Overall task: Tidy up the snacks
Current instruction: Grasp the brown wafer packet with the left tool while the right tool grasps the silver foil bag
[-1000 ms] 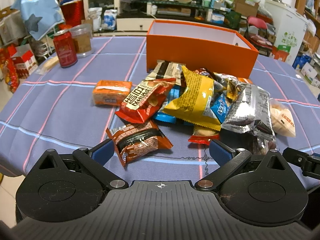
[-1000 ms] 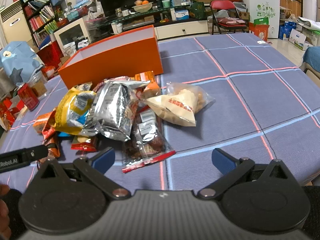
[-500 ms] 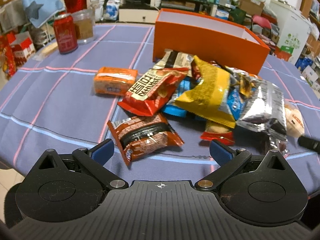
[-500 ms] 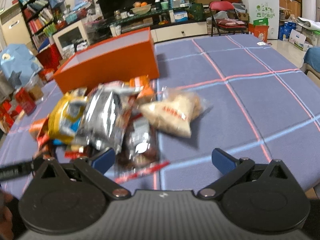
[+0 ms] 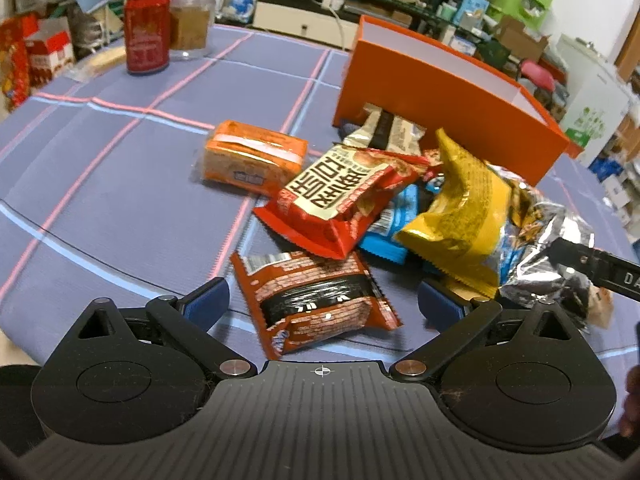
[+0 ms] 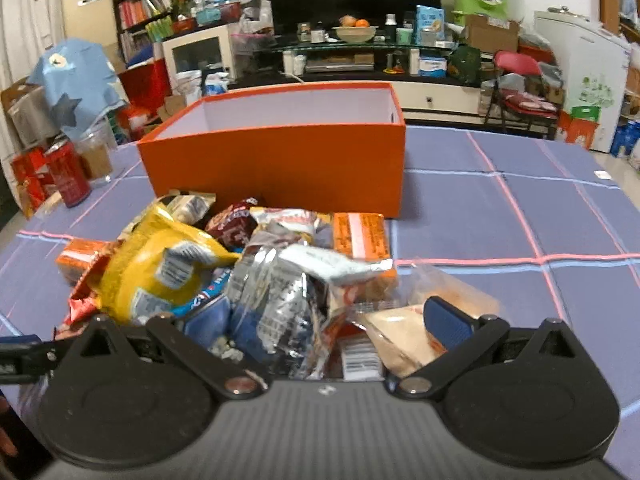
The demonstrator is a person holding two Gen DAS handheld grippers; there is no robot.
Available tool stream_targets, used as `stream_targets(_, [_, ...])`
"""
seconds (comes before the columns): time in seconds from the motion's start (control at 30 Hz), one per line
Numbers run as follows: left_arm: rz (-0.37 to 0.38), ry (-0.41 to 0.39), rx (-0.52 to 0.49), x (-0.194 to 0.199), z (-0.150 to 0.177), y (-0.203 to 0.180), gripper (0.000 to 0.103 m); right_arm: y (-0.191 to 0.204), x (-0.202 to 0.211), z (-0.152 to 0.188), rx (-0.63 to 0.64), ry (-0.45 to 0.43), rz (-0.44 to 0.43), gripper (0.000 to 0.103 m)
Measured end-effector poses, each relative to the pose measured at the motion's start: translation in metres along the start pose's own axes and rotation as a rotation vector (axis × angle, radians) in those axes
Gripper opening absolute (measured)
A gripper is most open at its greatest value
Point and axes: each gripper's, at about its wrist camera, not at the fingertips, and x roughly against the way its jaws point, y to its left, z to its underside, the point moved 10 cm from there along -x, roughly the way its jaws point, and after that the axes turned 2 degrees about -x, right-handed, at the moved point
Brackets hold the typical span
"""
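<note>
Your left gripper (image 5: pixel 323 303) has its jaws spread wide and holds nothing; the brick-patterned red and black snack packet (image 5: pixel 316 303) lies flat on the cloth between its two blue pads, touching neither as far as you can see. Just beyond that packet sits the red packet with large cream lettering (image 5: pixel 340 196), propped on a blue wrapper (image 5: pixel 390 226), and to its right the crumpled yellow bag (image 5: pixel 460 216) leans up against the heap. An orange wrapped block (image 5: pixel 252 160) lies by itself to the left of the pile, near it but apart. Behind everything stands the open orange box (image 5: pixel 436 108), its white inside bare where it shows, with a cream and black packet (image 5: pixel 382 130) touching the foot of its front wall. Your right gripper (image 6: pixel 326 322) is also open, pushed right into the near side of the pile: the crinkled silver foil bag (image 6: pixel 296 300) sits between its fingers, and its right pad rests over a clear bag with pale contents (image 6: pixel 400 332); whether either pad presses on a packet you cannot tell, as that area is blurred. From that side the box (image 6: pixel 280 164) is straight ahead, behind the heap, and a second orange block (image 6: pixel 360 236) lies close to its front wall. A red drink can (image 5: pixel 146 30) and a clear plastic tub (image 5: pixel 191 24) stand together at the far left of the blue checked tablecloth (image 5: pixel 100 200).
</note>
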Motion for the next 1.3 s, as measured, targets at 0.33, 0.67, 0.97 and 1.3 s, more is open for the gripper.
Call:
stream_targets(0.33, [-0.054,0.011,-0.134,0.009,0.0,0.003,0.075,-0.077,0.013,0.001,-0.088,-0.025,0.043,0.102])
stream_targets(0.67, [-0.06,0.052,-0.099,-0.016,-0.003,-0.004,0.061,-0.08,0.041,-0.006,-0.239,-0.107,-0.108,0.103])
stream_targets(0.97, [0.016,0.11,-0.243,0.008,0.028,0.001,0.057,-0.113,0.048,0.015,-0.352,-0.094,-0.071,0.103])
stream_targets(1.3, [-0.098,0.078,-0.211,-0.019,0.005,0.002,0.054,-0.088,0.053,0.014,-0.232,-0.1,-0.09,0.102])
